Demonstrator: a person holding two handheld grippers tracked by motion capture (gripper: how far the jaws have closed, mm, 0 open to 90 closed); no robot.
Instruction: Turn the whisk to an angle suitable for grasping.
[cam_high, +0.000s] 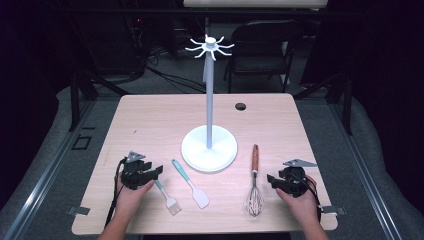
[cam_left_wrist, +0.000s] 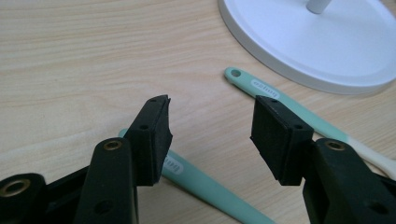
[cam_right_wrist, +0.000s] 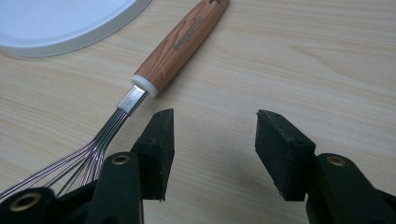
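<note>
Wooden surface (cam_high: 150, 120), light grain, w/ a dark round hole (cam_high: 241, 106) near the far edge. Behind it a dark folding chair (cam_high: 262, 42) on grey floor.

Centre of surface: white stand (cam_high: 209, 145), round flat base, tall thin pole upright, ring of small curved hooks at the top. Base edge also seen in left claw view, top right, and in right claw view, top left.

Right of the base: whisk (cam_high: 255, 182), wood-look handle pointing away from the person, wire loops toward the near edge. Lies flat, apart from the base.

Left of the base: spatula (cam_high: 190, 183), teal handle, pale blade toward the near edge, handle tip just beside the base rim. Further left a brush (cam_high: 166, 196), teal handle, pale bristles at the near end. Both flat, near each other, not touching.

Left claw (cam_high: 159, 171) held in left hand (cam_high: 131, 197), near left of surface, jaws spread, nothing between them; brush handle passes under the jaws in left claw view.

Right claw (cam_high: 270, 179) in right hand (cam_high: 300, 202), just right of the whisk wires, jaws spread wide, empty, bare wood between them.
</note>
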